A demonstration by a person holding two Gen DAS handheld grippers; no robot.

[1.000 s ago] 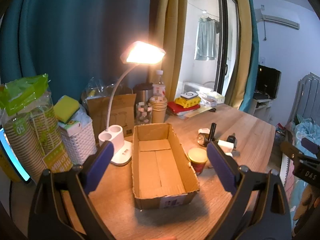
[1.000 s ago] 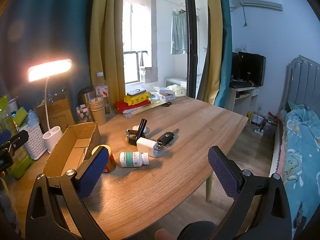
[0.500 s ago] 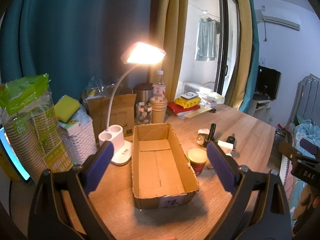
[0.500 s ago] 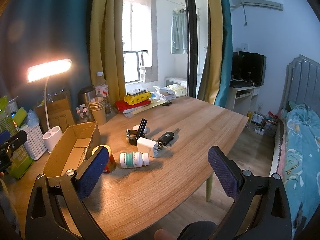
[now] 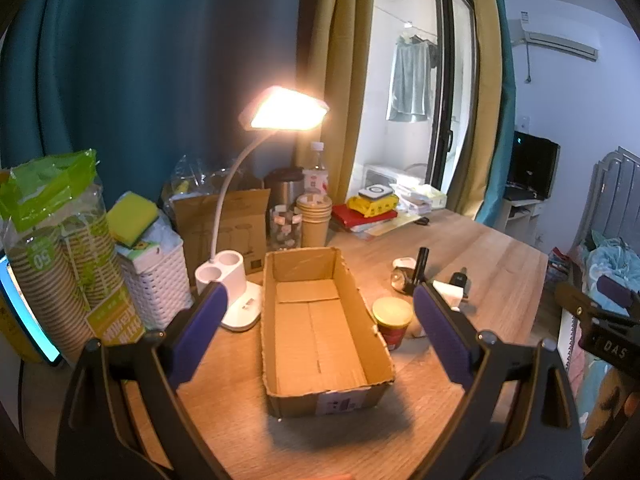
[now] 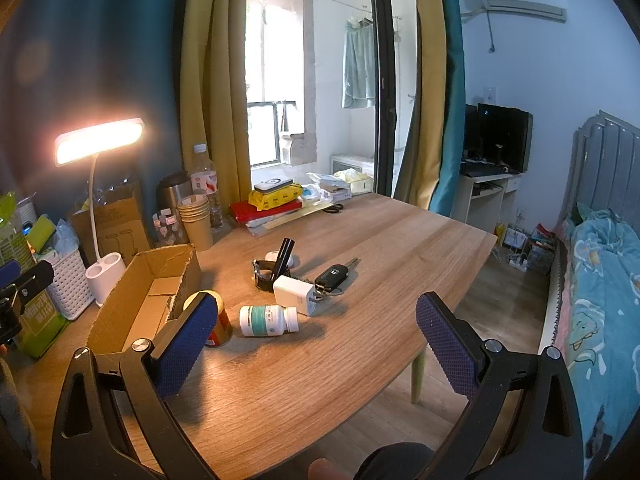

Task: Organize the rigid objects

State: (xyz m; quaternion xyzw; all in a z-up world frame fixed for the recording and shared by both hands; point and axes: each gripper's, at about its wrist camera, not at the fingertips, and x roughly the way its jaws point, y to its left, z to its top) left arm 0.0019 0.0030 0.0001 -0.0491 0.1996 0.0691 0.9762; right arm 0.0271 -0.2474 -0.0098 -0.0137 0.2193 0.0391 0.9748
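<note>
Currently, target: open brown cardboard box (image 5: 324, 328), empty, centre of the left wrist frame.
Loose items: white pill bottle with teal label (image 6: 269, 321) lying on its side, lower centre of the right wrist frame; red tin with yellow lid (image 5: 392, 321) just beside the box; white charger block (image 6: 294, 293), black car key (image 6: 333, 276), black watch (image 6: 264, 276) clustered above.
Left gripper (image 5: 318, 330): wide open, holding nothing.
Right gripper (image 6: 316, 342): wide open, holding nothing.
Risk: the round bottle may roll under an off-centre pinch; crowded items could get nudged along the wooden table (image 6: 400, 240).
</note>
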